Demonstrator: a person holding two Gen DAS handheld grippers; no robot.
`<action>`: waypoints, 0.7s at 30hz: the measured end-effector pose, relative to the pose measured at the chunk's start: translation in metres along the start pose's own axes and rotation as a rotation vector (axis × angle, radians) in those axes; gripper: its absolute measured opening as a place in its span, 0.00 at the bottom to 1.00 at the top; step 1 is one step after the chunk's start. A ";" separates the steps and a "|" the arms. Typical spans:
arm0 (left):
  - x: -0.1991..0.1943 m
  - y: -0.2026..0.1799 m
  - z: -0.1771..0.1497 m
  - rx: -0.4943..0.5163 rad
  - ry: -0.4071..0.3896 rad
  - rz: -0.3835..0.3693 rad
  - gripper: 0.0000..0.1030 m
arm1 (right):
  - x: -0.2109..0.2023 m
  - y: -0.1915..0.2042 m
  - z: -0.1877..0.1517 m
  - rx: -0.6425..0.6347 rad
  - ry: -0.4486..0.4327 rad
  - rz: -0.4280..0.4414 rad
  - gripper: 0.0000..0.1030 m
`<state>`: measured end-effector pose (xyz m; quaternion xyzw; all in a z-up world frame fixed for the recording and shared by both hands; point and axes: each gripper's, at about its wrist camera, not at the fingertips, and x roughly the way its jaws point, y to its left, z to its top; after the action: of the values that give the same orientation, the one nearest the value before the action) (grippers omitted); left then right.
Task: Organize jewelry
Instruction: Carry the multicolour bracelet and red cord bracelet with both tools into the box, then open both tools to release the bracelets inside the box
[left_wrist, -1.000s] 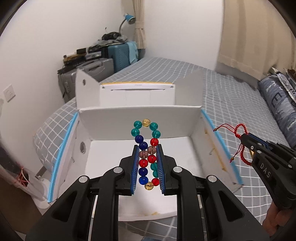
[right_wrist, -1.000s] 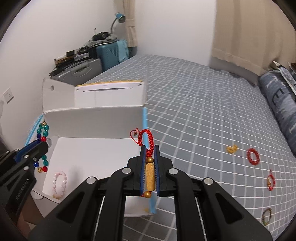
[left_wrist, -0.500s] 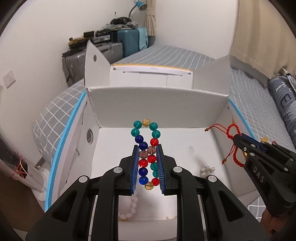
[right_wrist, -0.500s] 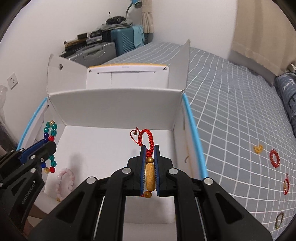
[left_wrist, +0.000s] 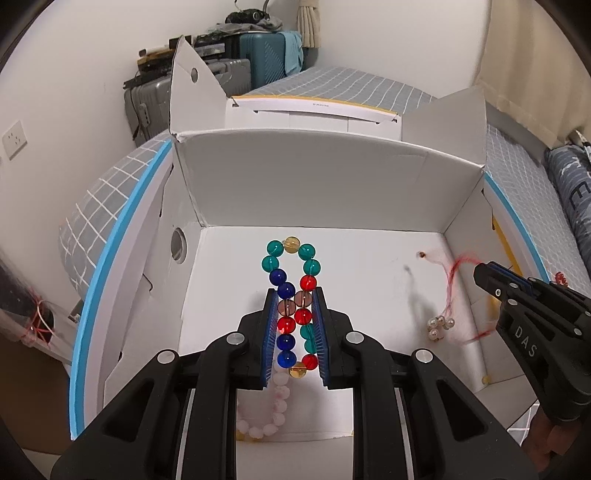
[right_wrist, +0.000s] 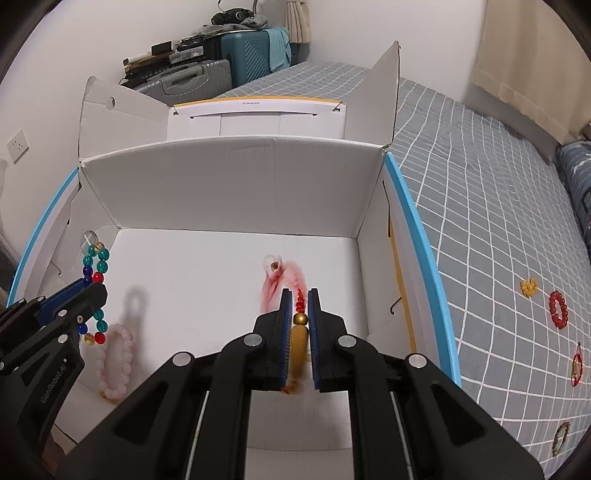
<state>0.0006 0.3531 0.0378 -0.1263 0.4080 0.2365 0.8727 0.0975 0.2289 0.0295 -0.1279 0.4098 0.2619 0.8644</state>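
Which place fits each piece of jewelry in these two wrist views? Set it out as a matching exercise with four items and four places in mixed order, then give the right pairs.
Items
1. multicoloured bead bracelet
2. red cord bracelet with a gold bead
3. pink bead bracelet
4. red bead ring

Places
A. lying on the grey checked bedspread, outside the box
B. between the pads of the left gripper
C. lying on the floor of the white box
D. between the pads of the right gripper

Pairs: 1-B, 2-D, 3-C, 4-A
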 end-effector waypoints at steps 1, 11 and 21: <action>0.000 0.000 0.000 0.001 0.000 0.003 0.19 | 0.000 0.000 0.000 0.001 0.001 0.002 0.10; -0.008 0.003 0.004 -0.017 -0.027 0.038 0.59 | -0.013 0.001 0.002 -0.002 -0.039 0.021 0.47; -0.023 0.007 0.005 -0.027 -0.077 0.058 0.86 | -0.031 -0.003 0.010 0.011 -0.120 -0.038 0.88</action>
<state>-0.0127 0.3539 0.0586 -0.1168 0.3744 0.2719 0.8788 0.0888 0.2201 0.0602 -0.1150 0.3561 0.2507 0.8928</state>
